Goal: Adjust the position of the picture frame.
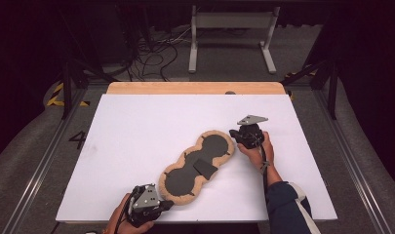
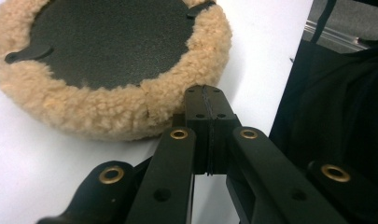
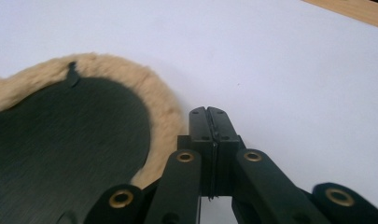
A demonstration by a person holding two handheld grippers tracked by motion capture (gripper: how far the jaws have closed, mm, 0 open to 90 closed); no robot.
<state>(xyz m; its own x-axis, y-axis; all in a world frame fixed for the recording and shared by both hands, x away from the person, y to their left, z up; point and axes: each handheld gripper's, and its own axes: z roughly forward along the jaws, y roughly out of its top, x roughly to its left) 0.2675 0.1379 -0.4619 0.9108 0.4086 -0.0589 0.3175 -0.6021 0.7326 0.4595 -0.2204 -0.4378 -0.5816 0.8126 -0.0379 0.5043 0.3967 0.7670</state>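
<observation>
A peanut-shaped pad [image 1: 197,163] with a tan fleece rim and a black inner face lies slantwise on the white tabletop [image 1: 136,126]. A small black flap [image 1: 205,167] crosses its waist. My left gripper [image 1: 168,204] is at the pad's near lobe; in the left gripper view the pad [image 2: 107,46] lies just past the left gripper [image 2: 206,93], whose jaws are pressed together and hold nothing. My right gripper [image 1: 232,132] sits at the far lobe's right edge; the right gripper [image 3: 208,114] is shut beside the fleece rim of the pad [image 3: 60,140].
A wooden strip [image 1: 195,87] runs along the table's far edge. Beyond it stand a white metal frame [image 1: 231,22] and loose cables [image 1: 156,53] on the floor. Bare white surface spreads left and right of the pad. The person's dark clothing [image 2: 345,116] is close to the near edge.
</observation>
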